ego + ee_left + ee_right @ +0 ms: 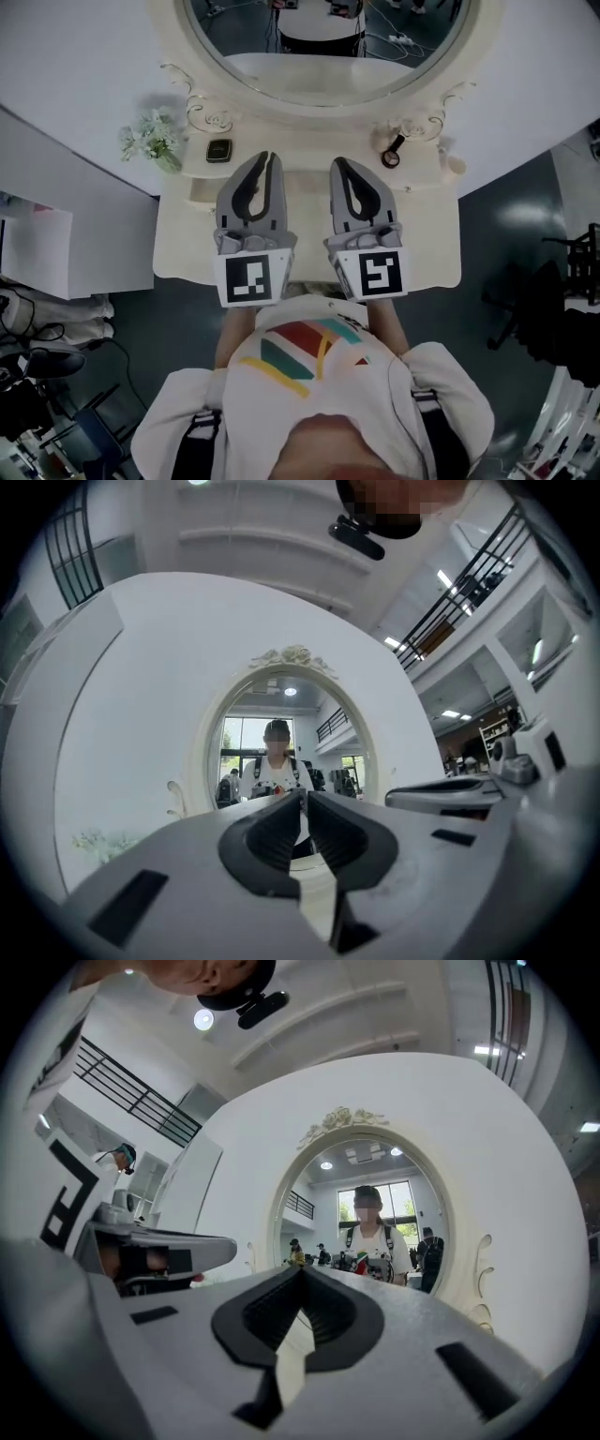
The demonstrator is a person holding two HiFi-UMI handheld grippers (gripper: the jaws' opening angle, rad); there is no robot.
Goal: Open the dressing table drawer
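Closest underneath, the person's white, colour-striped shirt (309, 361) backs the grey left hand-held gripper (269, 157) and right hand-held gripper (336, 162), each closed tip to tip on nothing, above the cream counter (178, 248). What looks like a small cream drawer front (202, 191) sits in the counter's raised back shelf, just left of them, with a white flower sprig (150, 141) and oval cream-framed mirror (309, 101) beyond.

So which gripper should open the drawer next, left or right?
Neither wins yet. The left gripper and right gripper hover side by side over the dressing table, both shut and empty, pointing toward the mirror. No drawer front shows in any view, so either could probably go.
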